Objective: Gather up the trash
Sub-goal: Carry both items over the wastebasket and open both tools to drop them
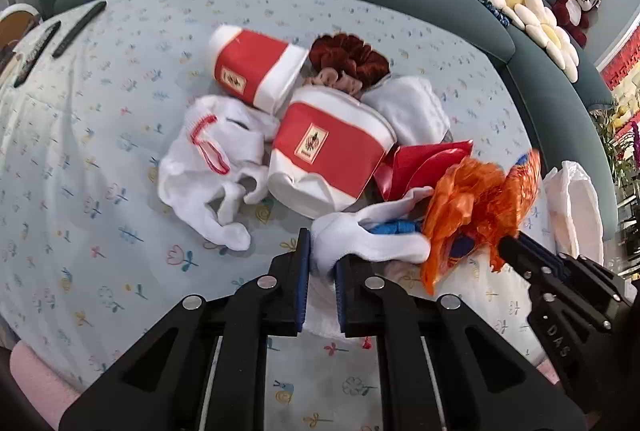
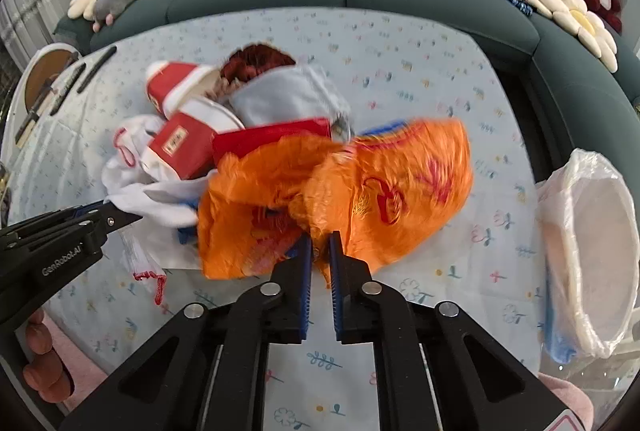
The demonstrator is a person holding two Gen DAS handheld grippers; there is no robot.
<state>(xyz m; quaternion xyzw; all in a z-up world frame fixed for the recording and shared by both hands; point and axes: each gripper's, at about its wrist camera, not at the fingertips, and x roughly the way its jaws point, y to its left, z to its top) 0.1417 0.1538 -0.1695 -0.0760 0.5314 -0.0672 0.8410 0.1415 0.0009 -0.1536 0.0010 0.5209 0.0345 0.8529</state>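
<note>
Jaws clamp: left gripper (image 1: 322,251) on white cloth (image 1: 372,237) lying crosswise, right gripper (image 2: 320,251) on crumpled orange bag (image 2: 360,191).

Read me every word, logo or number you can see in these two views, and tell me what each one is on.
"DAS": raised letters on the right gripper body, seen from the left wrist view.
"GenRobot.AI": on the left gripper body, seen from the right wrist view.
Label on the red pouch: too small to read.
Red print on the orange bag: blurred, unreadable.
No numbers visible.
</note>
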